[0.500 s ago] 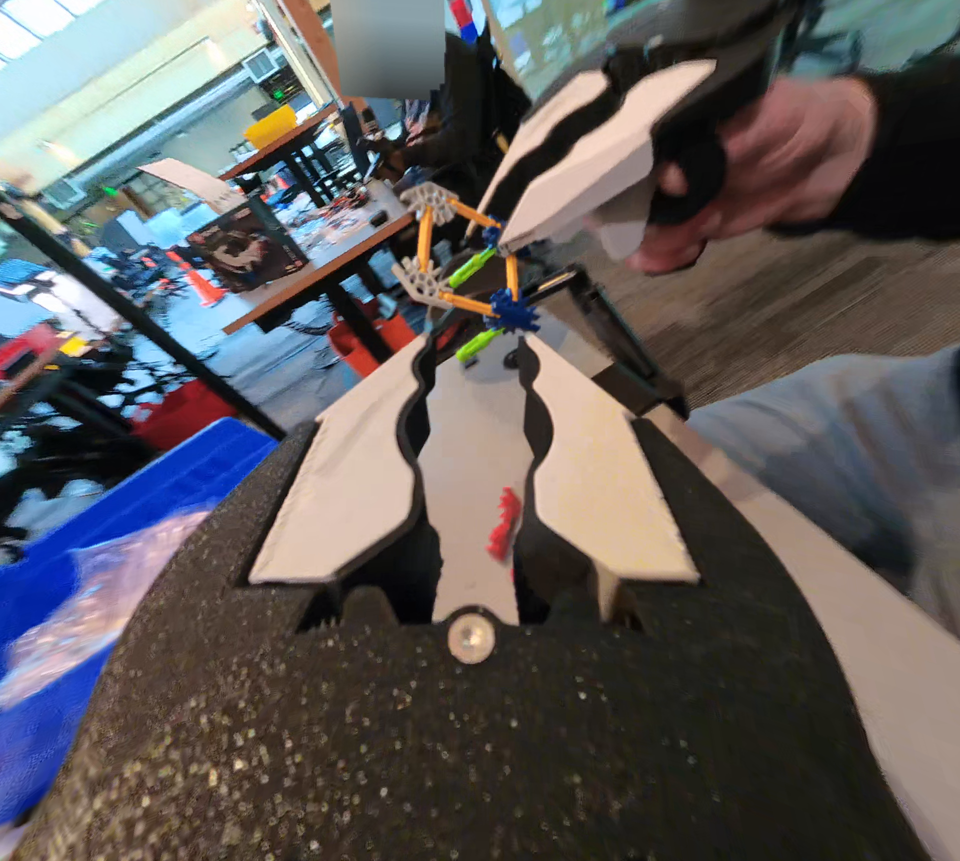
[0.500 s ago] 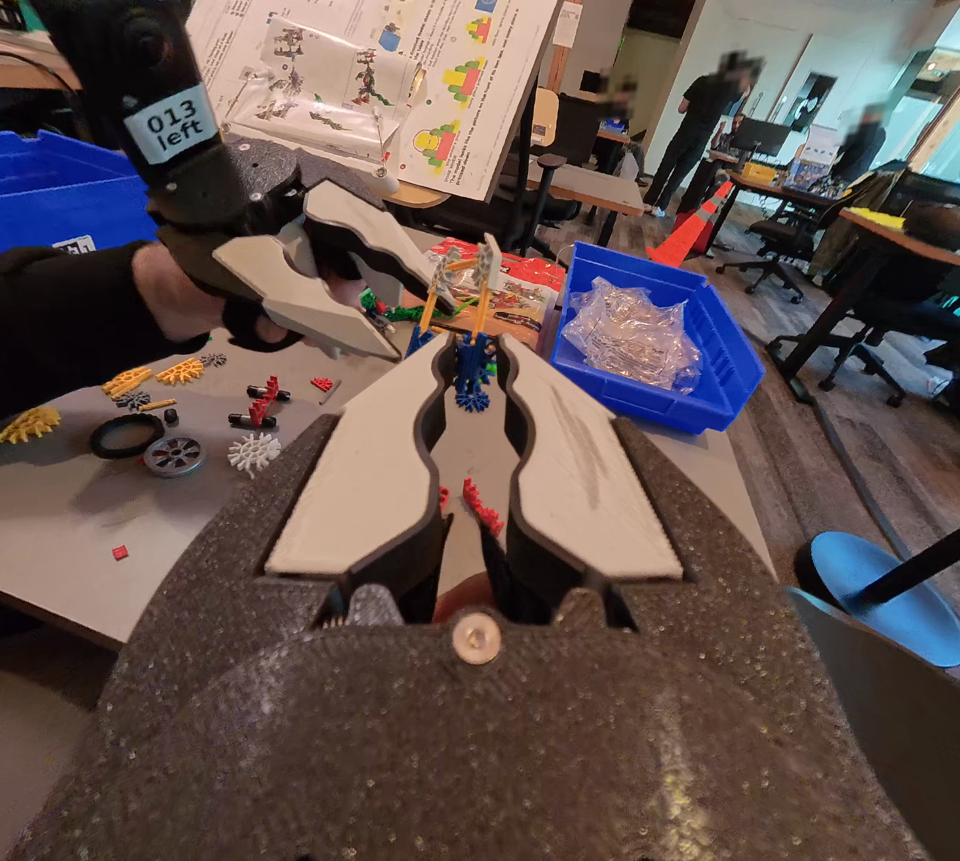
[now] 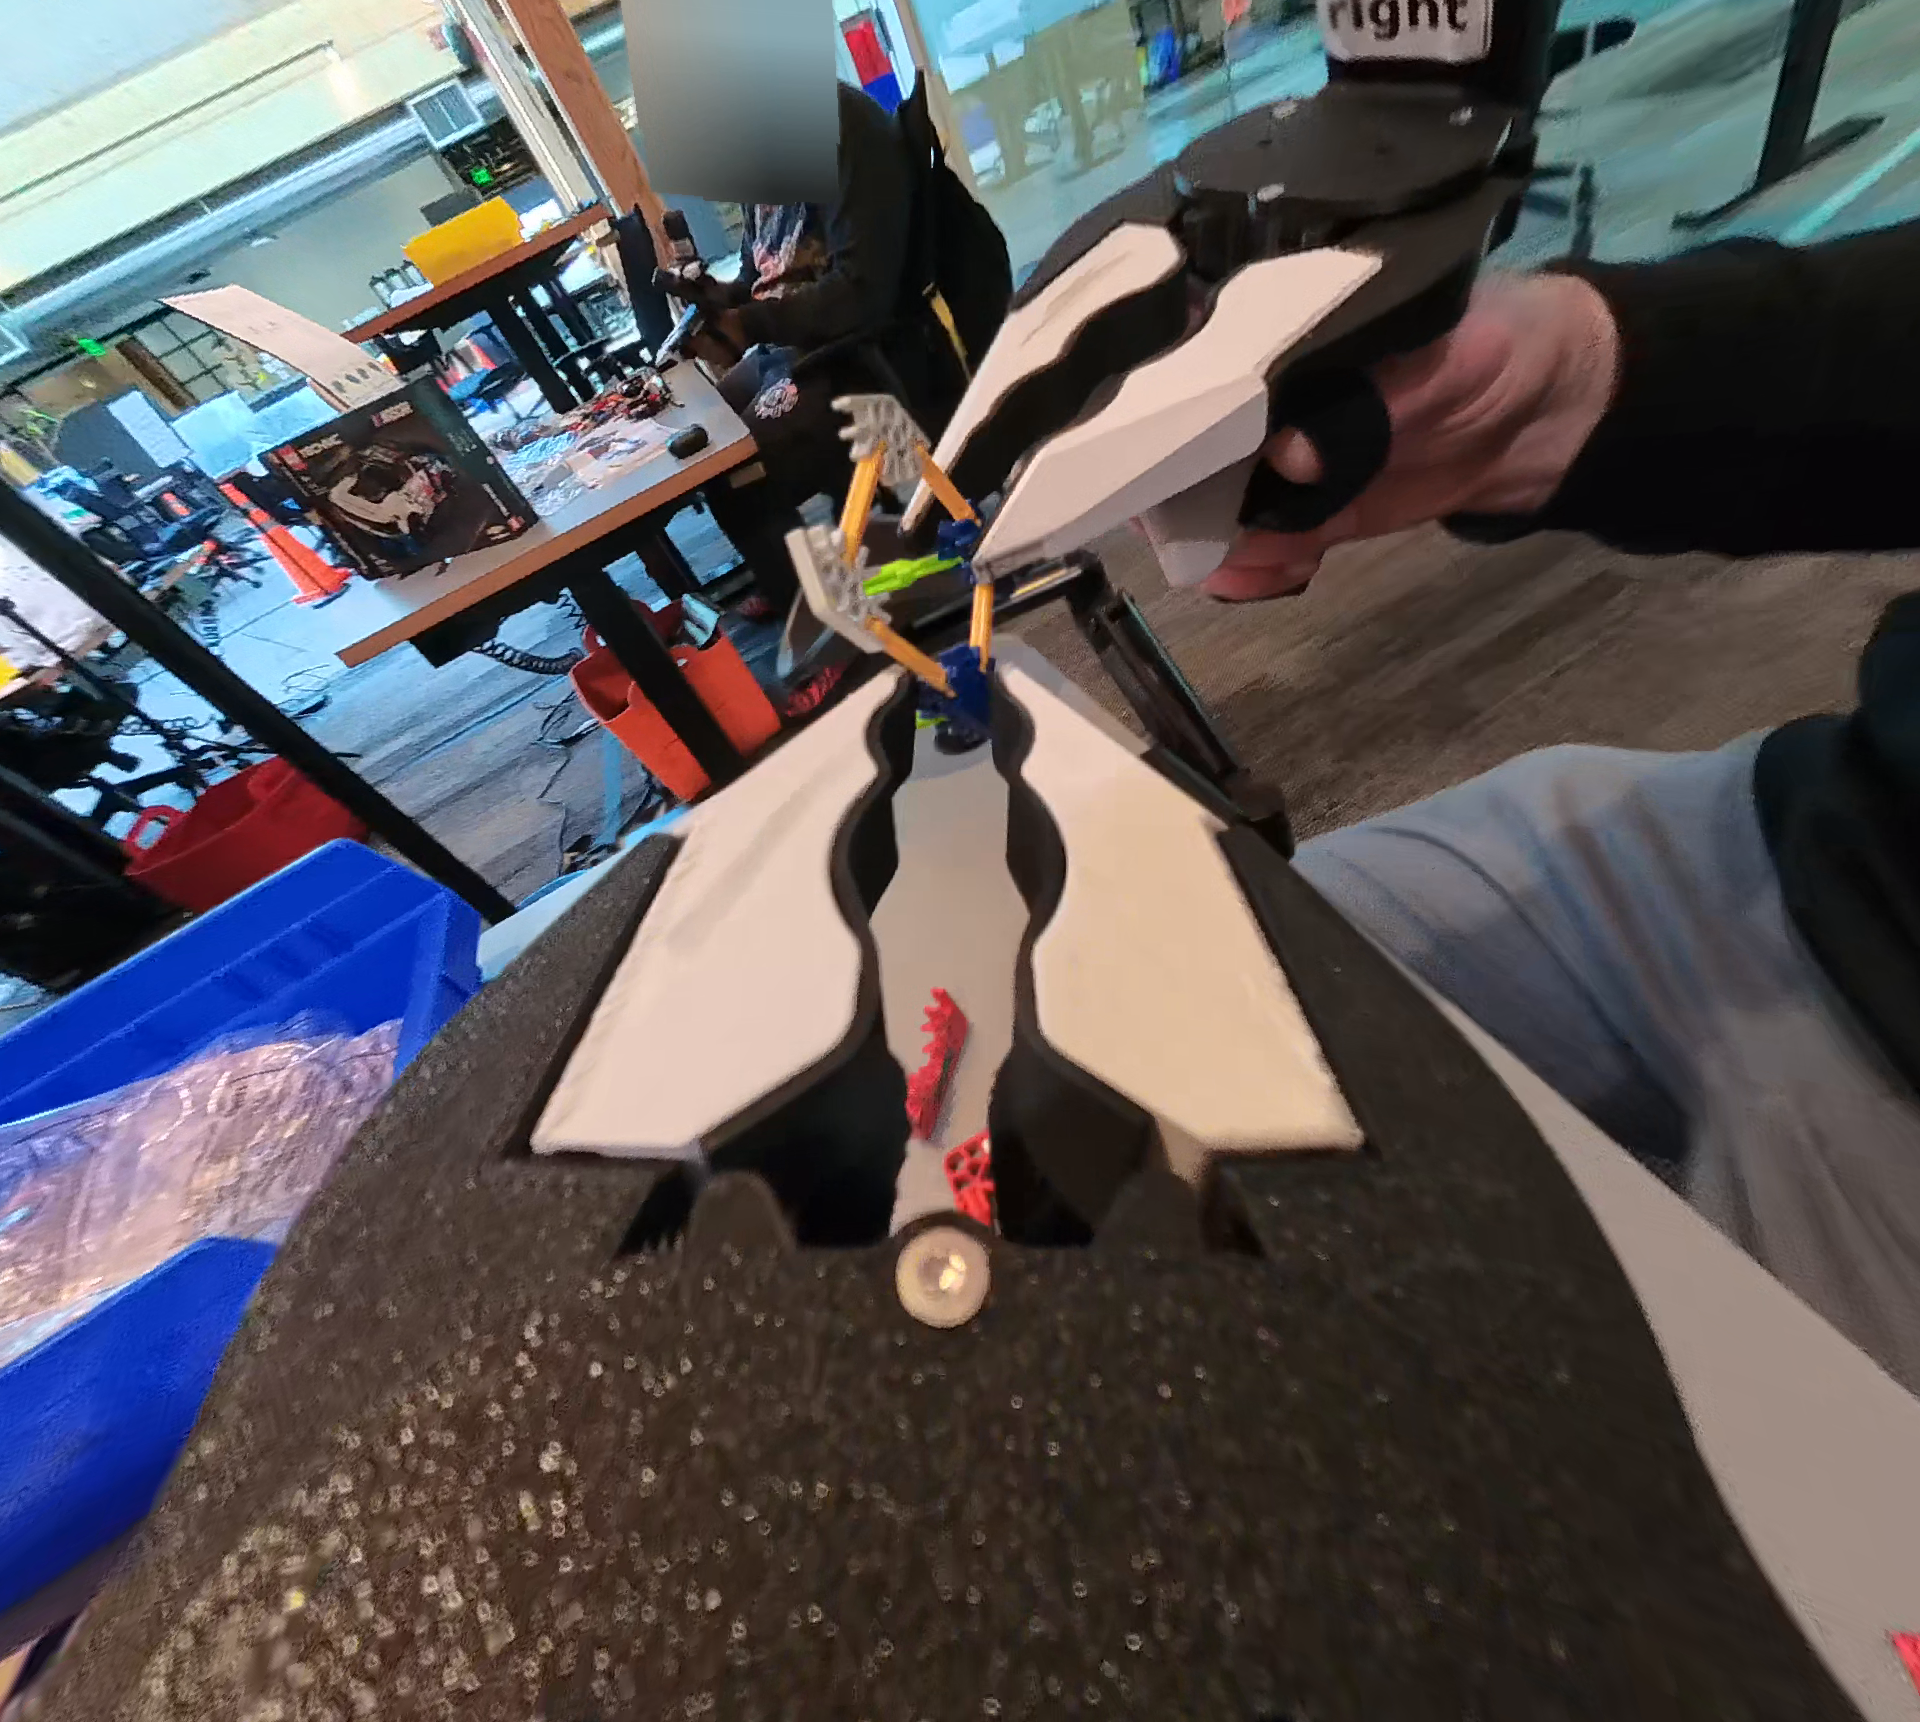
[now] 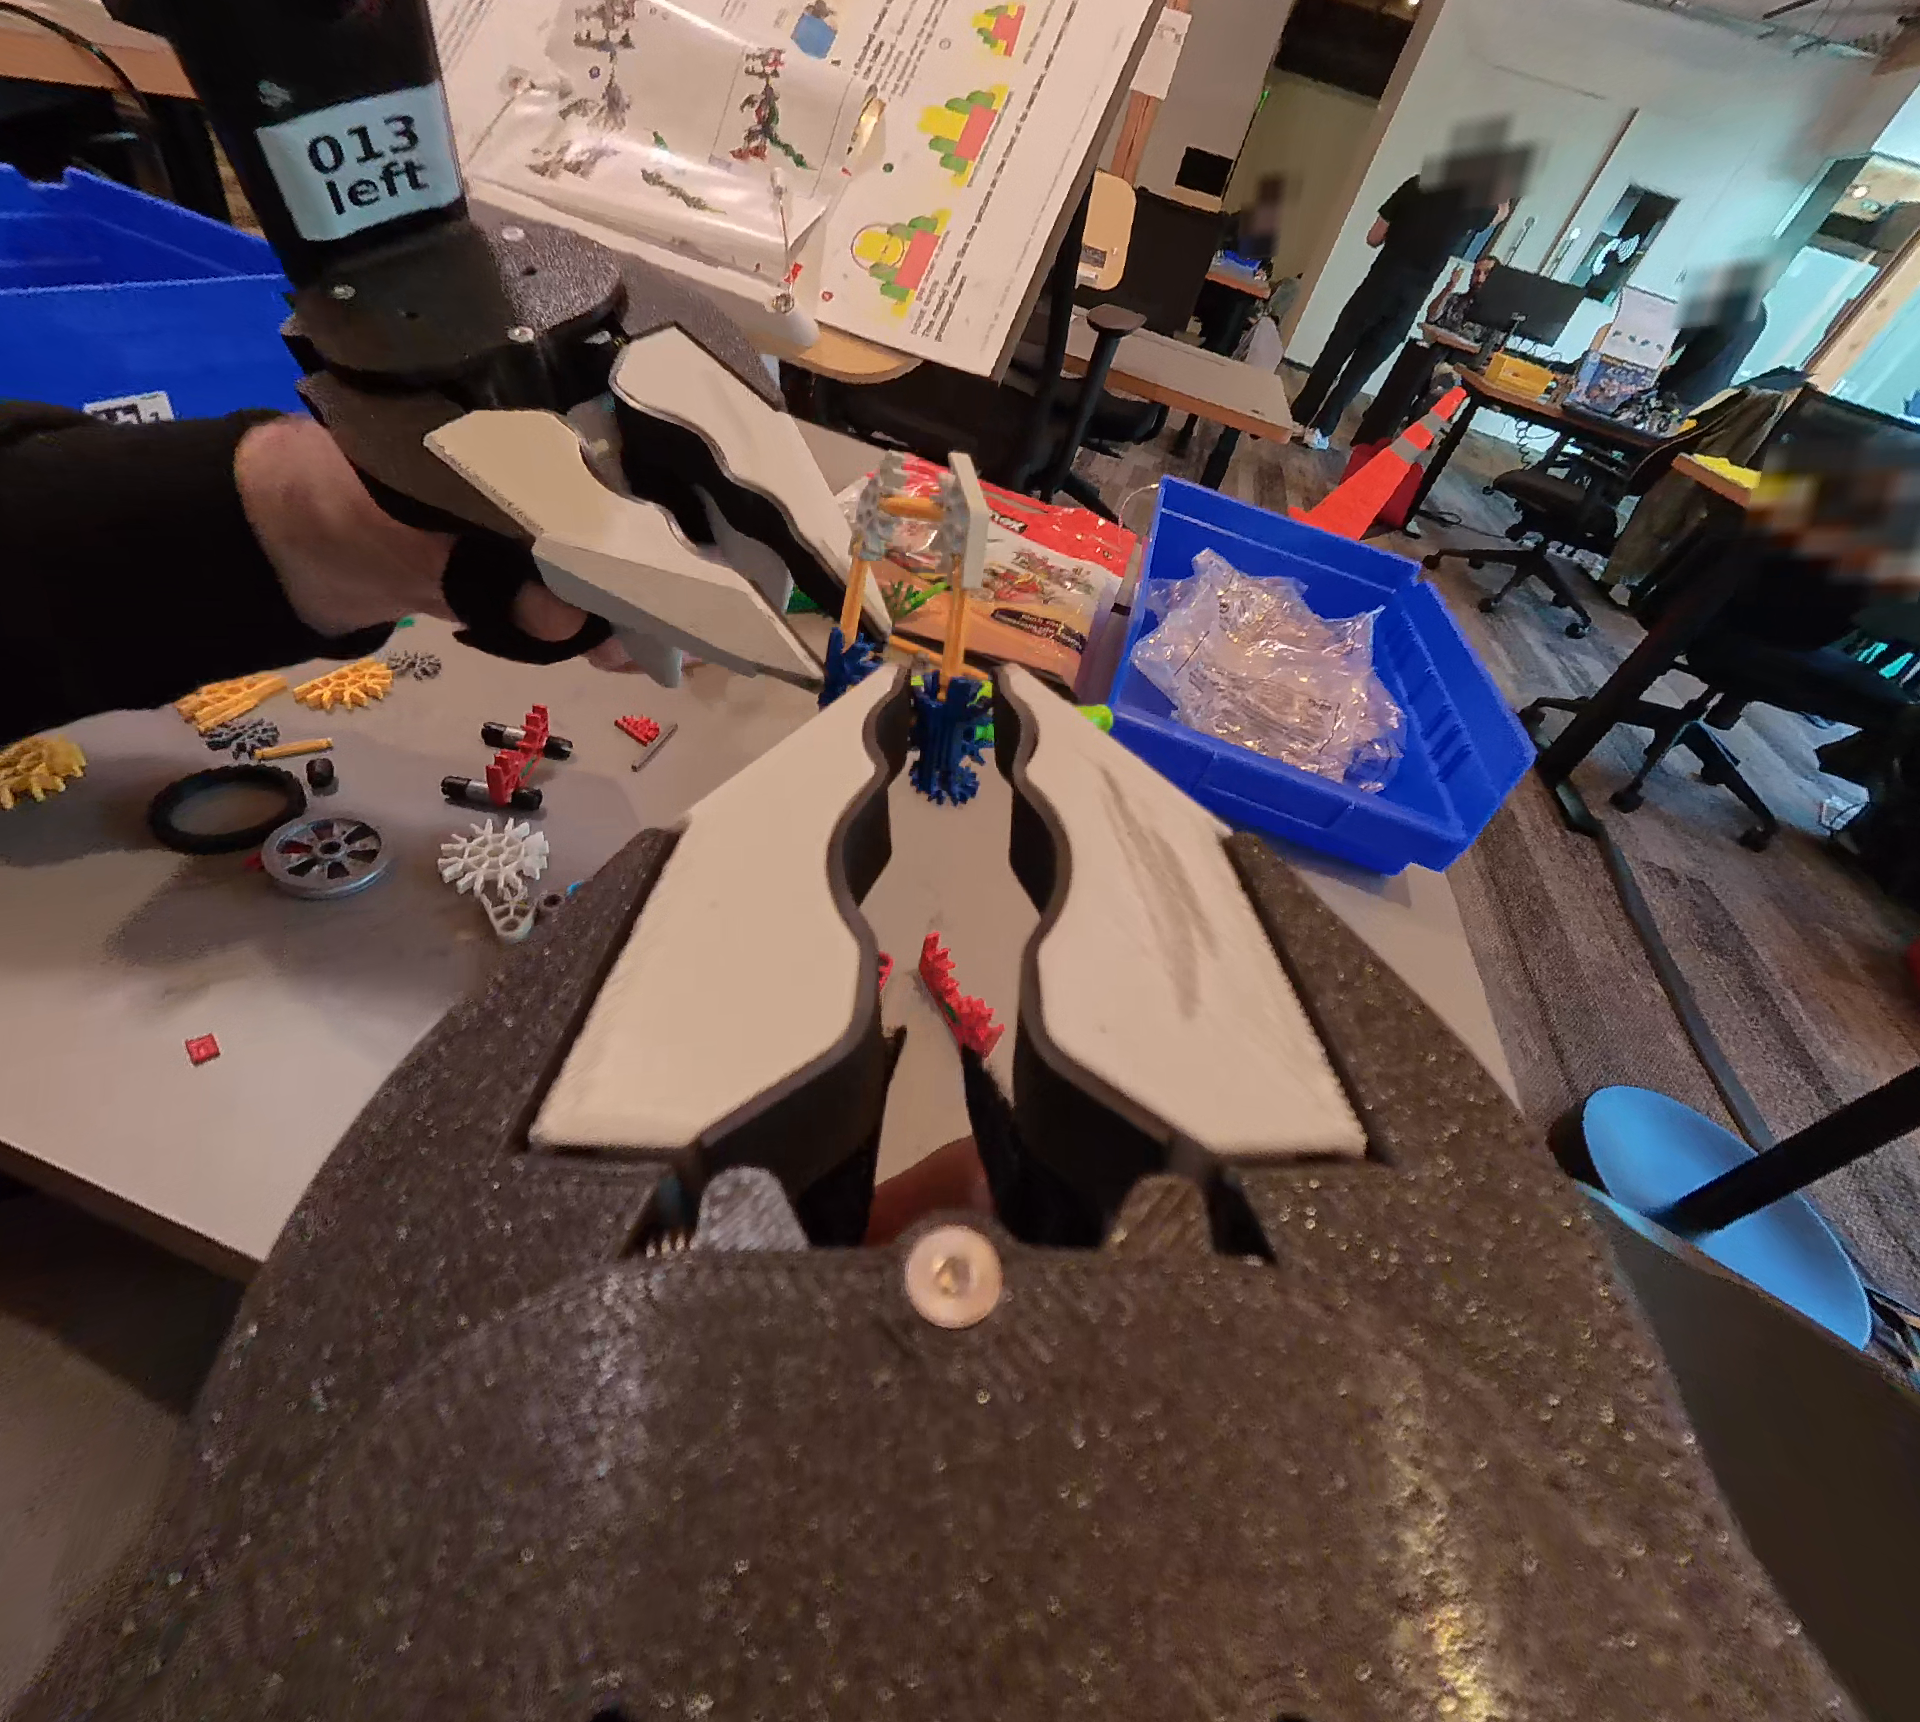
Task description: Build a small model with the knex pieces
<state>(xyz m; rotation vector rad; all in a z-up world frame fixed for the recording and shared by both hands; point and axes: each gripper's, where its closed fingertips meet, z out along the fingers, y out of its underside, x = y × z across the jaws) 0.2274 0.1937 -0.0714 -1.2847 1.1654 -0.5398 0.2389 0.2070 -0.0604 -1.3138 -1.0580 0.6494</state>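
Both our grippers, left (image 3: 951,685) and right (image 4: 940,685), clamp blue connectors of one small rod frame (image 3: 899,550) held above the table's (image 4: 156,997) far edge; loose pieces (image 4: 488,857) lie unused at its left.

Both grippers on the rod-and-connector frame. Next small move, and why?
Probably hold steady and nudge the ends squarer: left gripper and right gripper each pinch a blue snowflake connector of the yellow-rod and grey-connector frame, held above the grey table and looking skewed.
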